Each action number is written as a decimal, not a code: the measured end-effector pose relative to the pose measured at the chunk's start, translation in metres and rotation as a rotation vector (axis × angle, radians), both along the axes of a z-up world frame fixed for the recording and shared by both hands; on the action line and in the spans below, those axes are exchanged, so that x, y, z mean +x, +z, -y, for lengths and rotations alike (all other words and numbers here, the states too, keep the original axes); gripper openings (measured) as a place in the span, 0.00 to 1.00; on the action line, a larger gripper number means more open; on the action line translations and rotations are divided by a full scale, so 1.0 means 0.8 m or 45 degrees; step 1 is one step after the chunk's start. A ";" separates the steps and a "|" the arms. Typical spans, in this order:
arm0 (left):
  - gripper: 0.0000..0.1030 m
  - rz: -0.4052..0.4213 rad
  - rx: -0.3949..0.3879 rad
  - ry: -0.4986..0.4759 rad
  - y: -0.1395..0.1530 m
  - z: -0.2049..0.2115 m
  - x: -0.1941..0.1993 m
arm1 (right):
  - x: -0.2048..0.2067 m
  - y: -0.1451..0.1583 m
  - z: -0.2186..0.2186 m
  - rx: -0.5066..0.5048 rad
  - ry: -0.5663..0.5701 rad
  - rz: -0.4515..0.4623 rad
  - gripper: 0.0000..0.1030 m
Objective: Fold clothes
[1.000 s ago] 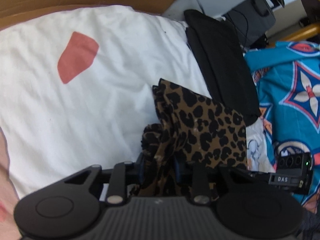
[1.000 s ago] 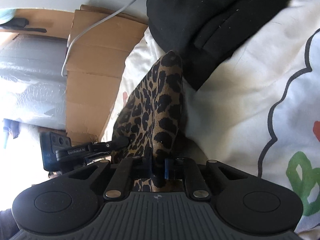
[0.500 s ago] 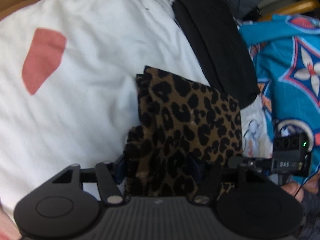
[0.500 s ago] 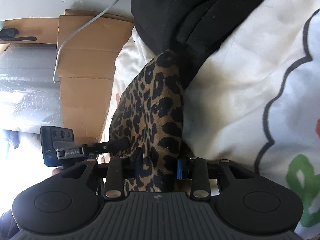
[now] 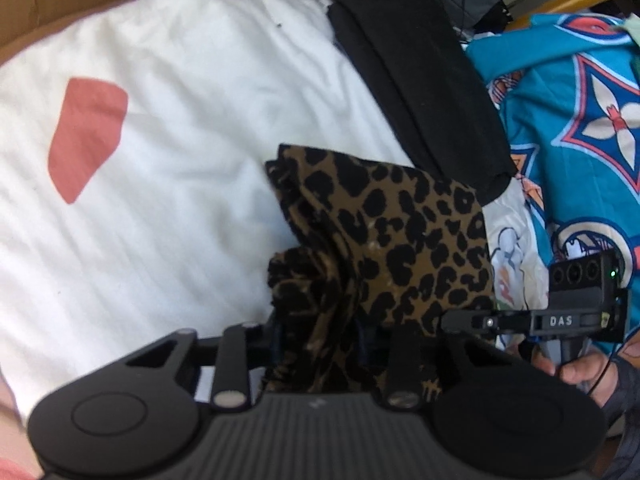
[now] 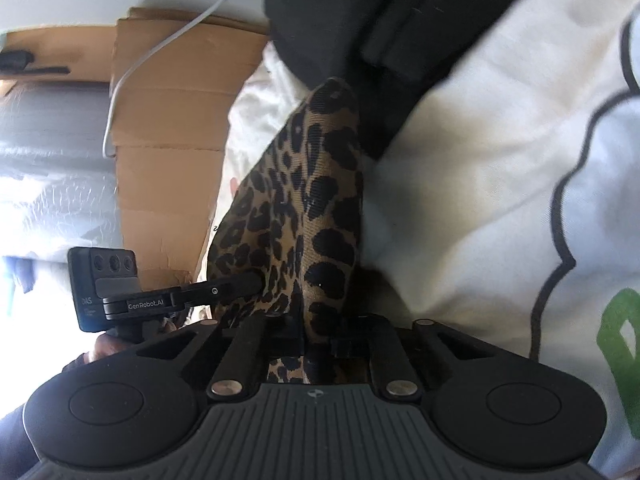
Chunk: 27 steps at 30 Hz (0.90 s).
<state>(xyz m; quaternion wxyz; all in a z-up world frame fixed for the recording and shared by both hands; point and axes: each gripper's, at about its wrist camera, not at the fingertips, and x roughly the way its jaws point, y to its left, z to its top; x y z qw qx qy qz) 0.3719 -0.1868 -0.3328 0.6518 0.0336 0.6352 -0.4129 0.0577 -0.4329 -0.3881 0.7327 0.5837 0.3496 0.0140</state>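
both sets of jaws have just been closing, after springing wider half a second back, and each has leopard cloth between them; the hands themselves have hardly shifted, though the left one has rolled a little so the white bedding sits differently in its view.

nearest the left camera, the left gripper is clamped on a bunched, gathered edge of the leopard-print garment. the right gripper is pinched nearly together on a thin folded ridge of the same garment, its tip also showing beside the cloth in the left view. the garment lies part folded on the white bedding, its far corner touching the black folded garment, with the teal patterned cloth further right and cardboard beyond.

judging from this, the step is re-gripping two edges to make the next fold. to do it well, both grips should hold single clean edges rather than bunches: the left hold looks lumpy and may drag extra layers. keeping the cloth taut between the grippers and clear of the black garment should give a flat crease.
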 end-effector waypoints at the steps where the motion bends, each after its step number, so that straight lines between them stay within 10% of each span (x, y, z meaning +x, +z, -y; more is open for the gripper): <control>1: 0.29 0.016 0.005 -0.001 0.005 0.000 -0.003 | 0.001 0.004 -0.002 -0.012 0.005 0.002 0.08; 27: 0.24 0.333 -0.048 0.313 0.114 -0.041 -0.088 | 0.012 0.110 -0.028 -0.356 0.142 0.086 0.06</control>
